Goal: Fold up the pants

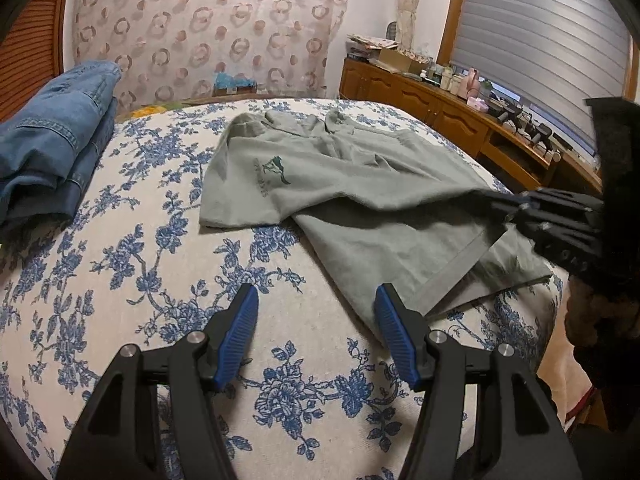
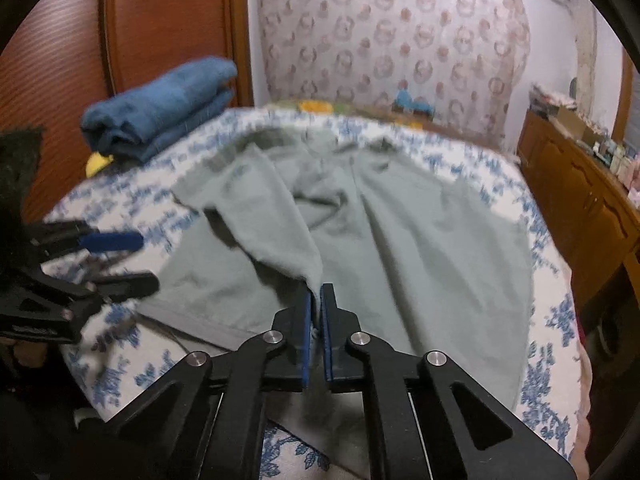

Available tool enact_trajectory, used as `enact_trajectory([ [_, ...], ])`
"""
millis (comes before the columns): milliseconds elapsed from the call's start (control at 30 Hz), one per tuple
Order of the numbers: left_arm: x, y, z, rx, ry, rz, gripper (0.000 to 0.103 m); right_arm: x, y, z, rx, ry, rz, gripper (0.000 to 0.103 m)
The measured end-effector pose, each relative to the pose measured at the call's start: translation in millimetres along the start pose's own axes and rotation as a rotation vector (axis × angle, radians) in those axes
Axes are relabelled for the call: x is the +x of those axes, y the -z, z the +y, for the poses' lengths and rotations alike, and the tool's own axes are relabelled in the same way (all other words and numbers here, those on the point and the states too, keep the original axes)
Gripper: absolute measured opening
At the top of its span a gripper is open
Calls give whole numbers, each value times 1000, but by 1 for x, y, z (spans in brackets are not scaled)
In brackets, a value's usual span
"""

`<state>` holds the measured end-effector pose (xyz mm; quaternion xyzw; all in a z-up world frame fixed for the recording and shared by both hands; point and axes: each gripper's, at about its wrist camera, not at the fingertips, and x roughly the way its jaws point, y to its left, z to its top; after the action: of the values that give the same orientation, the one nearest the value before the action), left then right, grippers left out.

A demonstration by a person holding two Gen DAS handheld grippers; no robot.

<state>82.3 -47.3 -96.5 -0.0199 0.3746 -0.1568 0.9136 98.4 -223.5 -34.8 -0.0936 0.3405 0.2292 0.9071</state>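
- Item under handling: grey-green soft cotton pants (image 1: 360, 184), lying spread and rumpled across the bed with the blue floral white cover (image 1: 120, 280). In the left wrist view the garment runs from 12 o'clock down toward 4 o'clock; one hemmed leg end lies at about 4 o'clock, partly turned over.
- Right tool (image 2: 317, 300): clenched on the pants. Its blue pads are pressed together with a ridge of the grey-green cloth pinched between them, near the leg hem; a fold of fabric rises from the grip toward 11 o'clock.
- Left tool (image 1: 316, 300): released, jaws standing apart over bare bed cover, holding nothing. The edge of the pants lies just beside its right-hand pad, not between the pads.
- Step in hand, by judgement: the first grasp of the fold is made on the right side; the left side has not yet taken its hold. The garment is not yet folded.
- Next move, by judgement: the left tool needs to shift toward 2 o'clock onto the cloth edge and close, so both ends can be carried together. Loose cloth may drag or bunch if lifted from one point.
- Pose: both tools point forward and down at the bed. In the right wrist view the left tool appears at 9 o'clock, well apart from the right.
- Also noted: a folded stack of blue denim (image 1: 52, 140) at 10 o'clock on the bed, well apart from the pants.
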Motion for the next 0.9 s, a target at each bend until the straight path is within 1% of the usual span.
enact_trajectory([
  [200,-9,-5,-3,-8,2,-33,61,-29,-8,-1,-4,57,-106,1],
  [433,-8,-10,-9,1,15,-32,61,-55,-9,-11,0,103,-157,1],
  [667,-5,-20,-22,36,33,-36,61,-72,-2,-23,14,143,-175,1],
  [900,1,-30,-40,78,46,-34,61,-80,15,-35,44,185,-155,1],
])
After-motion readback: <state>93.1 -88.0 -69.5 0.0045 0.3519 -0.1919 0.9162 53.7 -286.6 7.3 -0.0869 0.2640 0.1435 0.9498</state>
